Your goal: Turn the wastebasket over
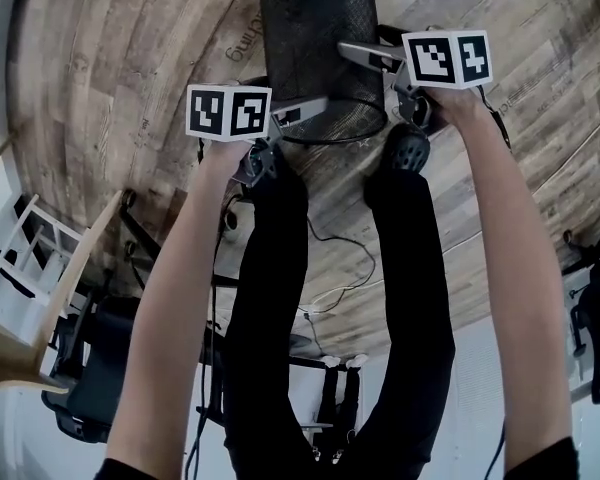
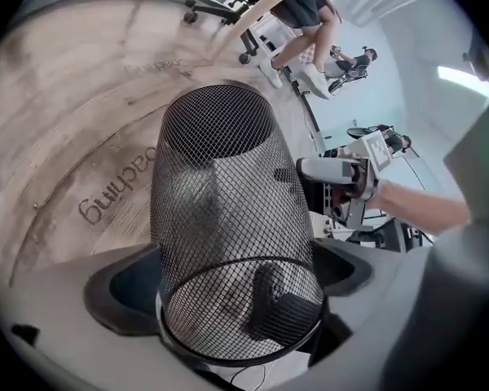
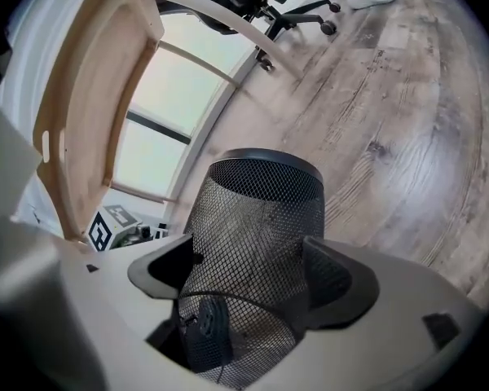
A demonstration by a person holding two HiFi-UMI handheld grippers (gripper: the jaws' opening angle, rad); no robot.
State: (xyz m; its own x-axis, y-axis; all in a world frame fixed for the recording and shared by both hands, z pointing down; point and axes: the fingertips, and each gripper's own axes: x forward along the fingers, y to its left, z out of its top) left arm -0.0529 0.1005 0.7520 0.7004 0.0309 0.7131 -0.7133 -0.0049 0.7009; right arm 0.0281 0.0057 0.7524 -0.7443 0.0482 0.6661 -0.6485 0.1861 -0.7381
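Note:
A black wire-mesh wastebasket [image 1: 315, 48] stands on the wood floor just in front of the person's shoes, closed end up and wide rim down. My left gripper [image 1: 295, 118] reaches in at the rim's left side and my right gripper [image 1: 370, 60] at its right side, higher up. In the left gripper view the wastebasket [image 2: 220, 202] fills the gap of the left gripper [image 2: 228, 287], whose jaws stand wide beside the mesh. In the right gripper view the wastebasket [image 3: 257, 235] sits likewise inside the right gripper [image 3: 253, 279], jaws spread, with no squeeze visible on the mesh.
A black shoe [image 1: 405, 153] rests against the rim. A light wooden chair [image 1: 40, 298] stands to the left, with an office chair [image 1: 90, 378] behind it. Cables [image 1: 330, 268] trail across the floor. Another person's legs [image 2: 310, 23] show far off.

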